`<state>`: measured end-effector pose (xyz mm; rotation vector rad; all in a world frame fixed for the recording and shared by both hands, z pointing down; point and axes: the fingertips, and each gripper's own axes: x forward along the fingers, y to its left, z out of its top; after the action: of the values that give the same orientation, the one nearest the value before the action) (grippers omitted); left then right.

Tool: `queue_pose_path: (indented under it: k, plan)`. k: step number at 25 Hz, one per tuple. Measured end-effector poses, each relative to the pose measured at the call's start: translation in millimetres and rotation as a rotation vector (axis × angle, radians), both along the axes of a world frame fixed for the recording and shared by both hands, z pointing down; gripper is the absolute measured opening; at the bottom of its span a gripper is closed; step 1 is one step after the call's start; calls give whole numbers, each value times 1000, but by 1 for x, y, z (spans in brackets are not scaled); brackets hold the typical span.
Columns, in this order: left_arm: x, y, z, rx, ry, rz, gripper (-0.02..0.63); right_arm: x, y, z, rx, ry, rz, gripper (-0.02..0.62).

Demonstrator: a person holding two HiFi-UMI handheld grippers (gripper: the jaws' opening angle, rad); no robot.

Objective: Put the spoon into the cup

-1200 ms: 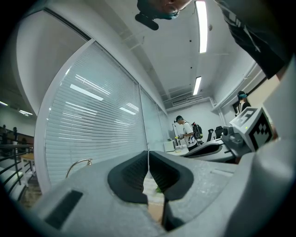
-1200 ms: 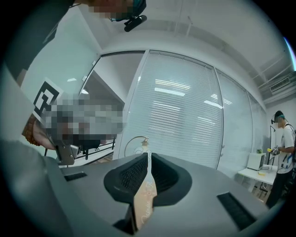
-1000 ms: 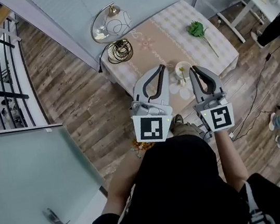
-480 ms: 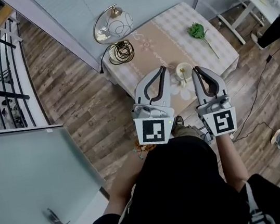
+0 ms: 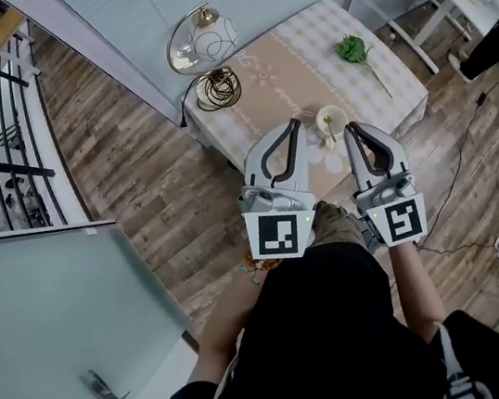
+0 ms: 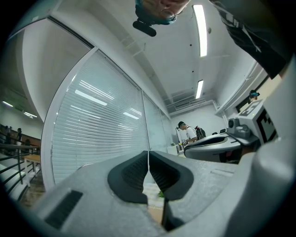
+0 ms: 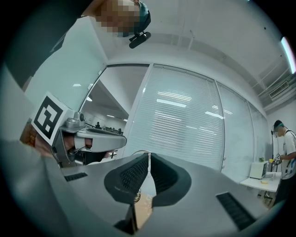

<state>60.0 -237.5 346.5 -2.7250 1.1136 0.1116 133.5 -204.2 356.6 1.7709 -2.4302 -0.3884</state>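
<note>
White cup [image 5: 331, 119] stands near the table [image 5: 333, 16] edge; the spoon, perhaps just beside the cup, is too small to tell. Left gripper [image 5: 292, 127] and right gripper [image 5: 352, 130] hang either side of the cup, jaws together, empty. Risk, likely: reaching in unopened would nudge the cup off the edge

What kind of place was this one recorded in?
Probably an office or lab with a staged home corner. There are glass partitions with blinds and ceiling strip lights, yet also a small cloth-covered table with a lamp, standing on wood flooring.
</note>
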Motion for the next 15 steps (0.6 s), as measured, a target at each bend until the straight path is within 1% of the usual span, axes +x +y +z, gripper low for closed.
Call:
queue_pose_path:
  k: [6,15]
  plan:
    - [-3,1,0,2,0,-9,22,-6,1,-1,9,-11,-29,9]
    - [-1,4,-1,13,-5,-14,23,-5,0,0,13,16,-15,8]
